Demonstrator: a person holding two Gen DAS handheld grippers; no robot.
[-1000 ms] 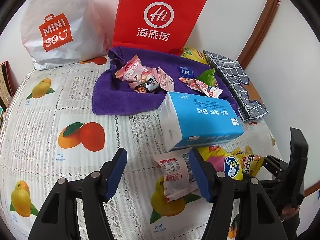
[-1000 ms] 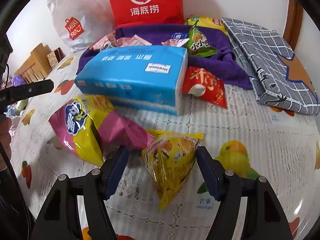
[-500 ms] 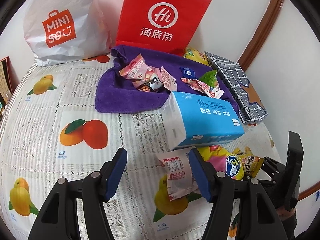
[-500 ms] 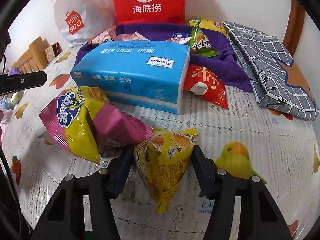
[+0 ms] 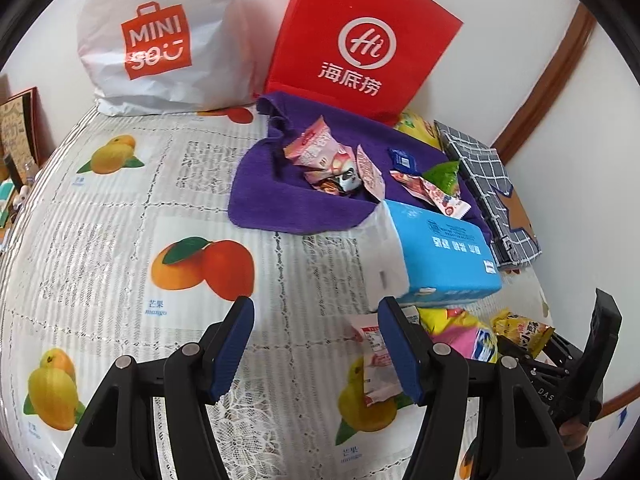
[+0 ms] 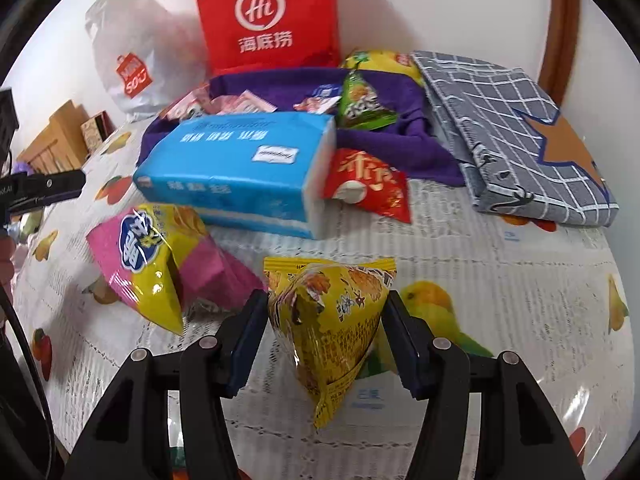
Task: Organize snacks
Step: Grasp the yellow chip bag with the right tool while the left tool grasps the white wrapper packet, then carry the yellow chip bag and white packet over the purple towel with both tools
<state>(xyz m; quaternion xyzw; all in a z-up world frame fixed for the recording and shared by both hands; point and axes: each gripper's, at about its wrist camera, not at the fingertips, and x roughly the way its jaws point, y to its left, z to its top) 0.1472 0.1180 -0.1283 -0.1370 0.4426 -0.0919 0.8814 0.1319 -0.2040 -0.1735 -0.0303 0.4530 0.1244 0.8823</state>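
1. The table (image 5: 120,216) wears a lace-patterned plastic cover printed with mangoes; it serves as the sorting surface.
2. A soft purple towel (image 5: 272,196) lies at the back, likely the collecting spot, since several small crinkly wrappers already lie on it.
3. A blue tissue pack (image 6: 240,168), boxy and slick, sits between the towel and the loose snacks.
4. A pink-and-yellow chip bag (image 6: 148,256) lies puffed just beside the gripper.
5. The right gripper (image 6: 326,328) pinches the yellow snack packet (image 6: 332,320), a glossy pyramid-shaped pouch, both pads pressed to its sides.
6. The left gripper (image 5: 316,344) hovers spread and empty over the table near a white packet (image 5: 376,356).
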